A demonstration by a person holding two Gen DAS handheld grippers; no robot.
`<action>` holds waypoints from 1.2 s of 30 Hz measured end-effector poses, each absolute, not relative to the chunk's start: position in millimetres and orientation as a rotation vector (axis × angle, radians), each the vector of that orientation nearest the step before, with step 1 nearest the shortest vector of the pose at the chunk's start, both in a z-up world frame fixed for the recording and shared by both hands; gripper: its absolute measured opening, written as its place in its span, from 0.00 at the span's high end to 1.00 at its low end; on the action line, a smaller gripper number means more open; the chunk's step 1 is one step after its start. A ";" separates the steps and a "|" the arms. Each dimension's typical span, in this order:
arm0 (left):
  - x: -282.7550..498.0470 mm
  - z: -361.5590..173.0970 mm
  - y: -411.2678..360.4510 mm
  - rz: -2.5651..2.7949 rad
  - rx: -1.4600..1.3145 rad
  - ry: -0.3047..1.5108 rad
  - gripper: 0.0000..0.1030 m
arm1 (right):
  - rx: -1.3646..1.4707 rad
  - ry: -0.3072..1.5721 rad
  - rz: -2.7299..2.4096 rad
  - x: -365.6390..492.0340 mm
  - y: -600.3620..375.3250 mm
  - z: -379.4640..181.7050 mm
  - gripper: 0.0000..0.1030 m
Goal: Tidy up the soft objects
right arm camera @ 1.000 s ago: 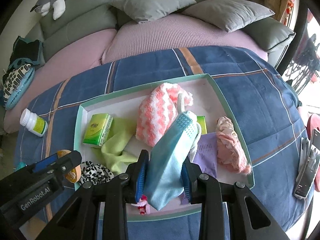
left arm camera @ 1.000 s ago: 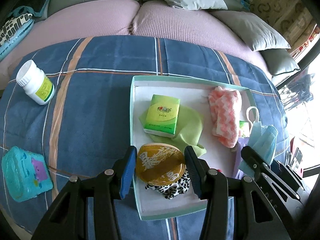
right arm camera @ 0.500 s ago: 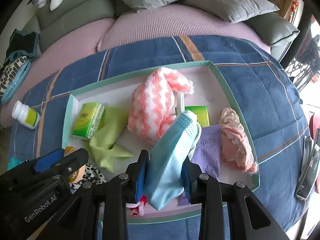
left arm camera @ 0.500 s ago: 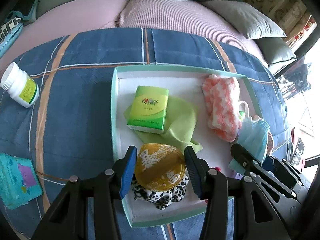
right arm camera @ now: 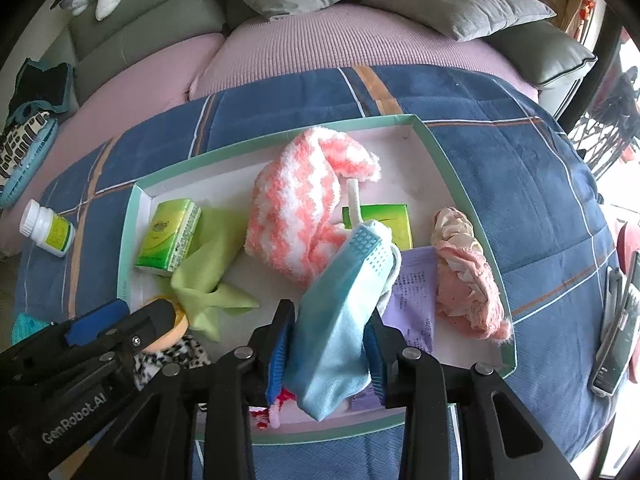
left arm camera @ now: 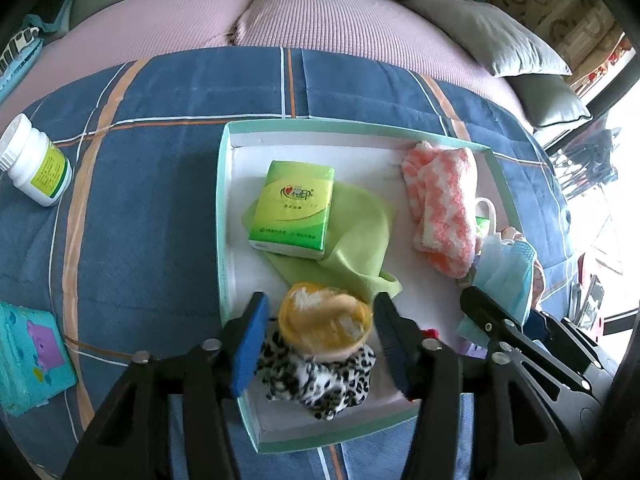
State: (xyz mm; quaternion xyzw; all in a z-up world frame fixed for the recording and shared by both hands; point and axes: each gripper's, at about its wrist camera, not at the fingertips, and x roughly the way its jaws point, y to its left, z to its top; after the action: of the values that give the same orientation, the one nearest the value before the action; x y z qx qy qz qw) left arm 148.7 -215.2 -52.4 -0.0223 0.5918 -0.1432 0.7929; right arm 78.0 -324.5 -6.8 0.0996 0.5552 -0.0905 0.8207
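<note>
left gripper (left arm camera: 320,332): jaws are opening over the near-left corner of the tray (left arm camera: 224,200); the round yellow pouch (left arm camera: 324,324) sits between them, blurred, gaps seen at both pads, so it is judged released.
right gripper (right arm camera: 326,344): jaws are opening, yet the blue face mask (right arm camera: 340,292) is seen pinched between the pads, hanging over the tray's near edge.
step in hand: both items are being let go into the tray; jaws should be spread fully before lifting, and lifted straight up, so that no ear loop or fabric is dragged out.
pouch: flat disc, shiny gold-yellow, laid on the leopard-print scrunchie (left arm camera: 320,376).
mask: pleated, thin, floppy, with a white loop.
tray contents: fuzzy pink-white sock (right arm camera: 296,216) at centre; green tissue pack (left arm camera: 294,210) on a limp green cloth (left arm camera: 356,248); crumpled pink fabric (right arm camera: 468,280) at the right wall.
outside the tray: white pill bottle (left arm camera: 34,166) lies well left, on the blue plaid blanket (left arm camera: 140,200).
</note>
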 end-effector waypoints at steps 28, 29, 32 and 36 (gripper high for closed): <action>149.2 -26.4 -183.2 -0.229 -0.071 1.179 0.15 | 0.200 1.076 -0.230 65.9 -335.0 23.2 0.07; 149.8 -27.4 -181.7 -0.222 -0.072 1.180 0.15 | 0.197 1.076 -0.233 66.1 -335.8 22.3 0.04; 151.3 -30.6 -178.1 -0.210 -0.078 1.184 0.15 | 0.183 1.068 -0.245 65.1 -336.7 20.1 0.00; 151.3 -34.2 -175.0 -0.200 -0.084 1.192 0.15 | 0.206 1.083 -0.245 65.3 -340.9 15.9 0.00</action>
State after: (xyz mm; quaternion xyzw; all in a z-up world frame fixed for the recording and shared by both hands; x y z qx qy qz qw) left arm 151.3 -175.0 -34.2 -0.0393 0.5603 -0.0940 0.8220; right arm 65.3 -340.9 15.9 0.0974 0.5133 -0.1163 0.8447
